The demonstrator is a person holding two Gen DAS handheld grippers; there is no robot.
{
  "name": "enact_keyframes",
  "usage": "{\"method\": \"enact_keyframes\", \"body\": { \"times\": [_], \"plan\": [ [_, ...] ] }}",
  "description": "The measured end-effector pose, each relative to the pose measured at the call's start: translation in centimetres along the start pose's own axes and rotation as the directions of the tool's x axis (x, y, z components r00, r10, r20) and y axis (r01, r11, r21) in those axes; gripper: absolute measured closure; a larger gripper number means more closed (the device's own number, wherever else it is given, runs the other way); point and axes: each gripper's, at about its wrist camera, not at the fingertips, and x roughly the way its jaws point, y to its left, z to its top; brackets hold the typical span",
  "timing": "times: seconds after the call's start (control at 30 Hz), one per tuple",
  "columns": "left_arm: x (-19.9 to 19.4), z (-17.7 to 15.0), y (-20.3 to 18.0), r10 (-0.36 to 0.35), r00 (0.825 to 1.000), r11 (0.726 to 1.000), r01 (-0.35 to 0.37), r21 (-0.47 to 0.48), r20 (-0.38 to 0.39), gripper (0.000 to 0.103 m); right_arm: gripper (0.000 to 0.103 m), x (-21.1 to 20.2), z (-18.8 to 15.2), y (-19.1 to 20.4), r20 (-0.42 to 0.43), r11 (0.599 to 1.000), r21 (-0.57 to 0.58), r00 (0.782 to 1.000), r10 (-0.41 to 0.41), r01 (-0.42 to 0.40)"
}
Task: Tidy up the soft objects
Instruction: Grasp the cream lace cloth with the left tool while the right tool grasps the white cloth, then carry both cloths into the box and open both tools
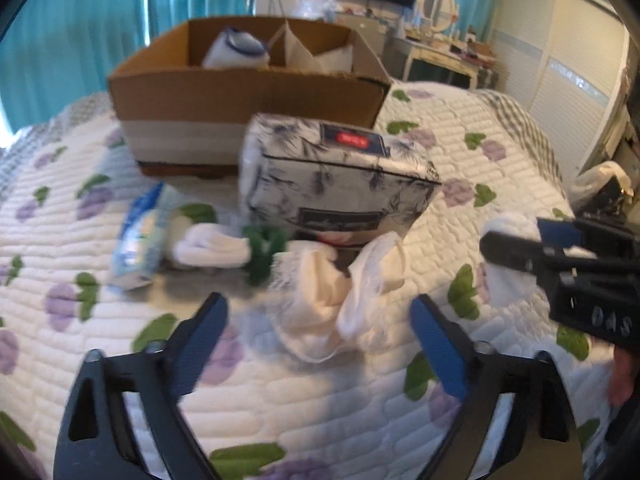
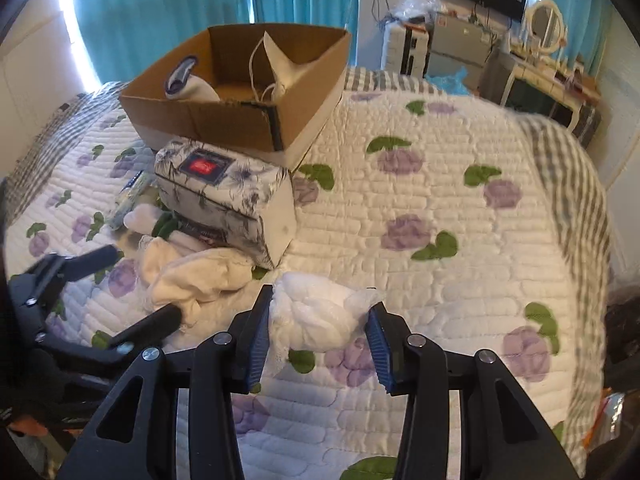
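Note:
A cardboard box (image 1: 248, 92) stands at the far side of the bed, also in the right wrist view (image 2: 224, 120), with a white-and-blue rolled item (image 1: 236, 50) inside. A patterned tissue pack (image 1: 340, 180) lies in front of it. A cream crumpled cloth (image 1: 340, 292) lies just ahead of my open, empty left gripper (image 1: 320, 320). My right gripper (image 2: 320, 312) is closed around a white bundled cloth (image 2: 320, 316) that rests on the quilt; it shows at the right in the left wrist view (image 1: 512, 240). White socks with a green band (image 1: 224, 248) lie left of the pack.
A blue-white plastic packet (image 1: 140, 240) lies at the left on the flowered quilt (image 2: 440, 200). Teal curtains, a dresser with a mirror (image 2: 544, 24) and a wall TV stand beyond the bed. A wardrobe fills the right wall.

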Motion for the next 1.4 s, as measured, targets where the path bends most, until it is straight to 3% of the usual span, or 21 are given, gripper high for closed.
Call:
{"method": "enact_keyframes", "body": {
  "times": [0.03, 0.2, 0.37, 0.57, 0.9, 1.2, 1.4],
  "plan": [
    [0.6, 0.2, -0.1, -0.012, 1.000, 1.000, 0.012, -0.005, -0.017, 0.022, 0.060, 0.1, -0.1, -0.1, -0.003, 1.000, 0.005, 1.000, 0.008, -0.008],
    [1.9, 0.3, -0.2, -0.074, 0.995, 0.997, 0.073, -0.018, -0.067, 0.064, 0.060, -0.4, -0.4, 0.1, 0.024, 0.999, 0.010, 0.999, 0.036, -0.036],
    [1.3, 0.0, 0.0, -0.092, 0.994, 0.996, 0.092, -0.007, -0.058, 0.084, 0.060, -0.3, -0.6, 0.1, 0.020, 0.999, 0.019, 0.999, 0.043, -0.043],
    [-1.6, -0.3, -0.1, -0.056, 0.998, 0.997, 0.057, 0.050, -0.019, 0.085, 0.060, -1.3, -1.0, 0.4, 0.038, 0.997, 0.030, 0.997, 0.069, -0.071],
    [-7.1, 0.3, 0.8, -0.026, 0.998, 0.998, 0.023, 0.052, 0.057, 0.085, 0.060, -6.9, -0.7, 2.9, 0.128, 0.998, 0.000, 0.990, 0.057, -0.058],
    [-12.4, 2.5, 1.6, -0.018, 0.987, 0.998, 0.008, 0.063, 0.158, 0.085, 0.060, -12.1, 1.3, 6.6, 0.222, 0.997, -0.075, 0.974, 0.045, -0.029],
    [-15.0, 5.1, 2.7, 0.028, 0.971, 0.994, -0.052, 0.095, 0.237, 0.085, 0.060, -14.3, 4.6, 8.3, 0.287, 0.993, -0.118, 0.957, 0.041, -0.008]
  ]
}}
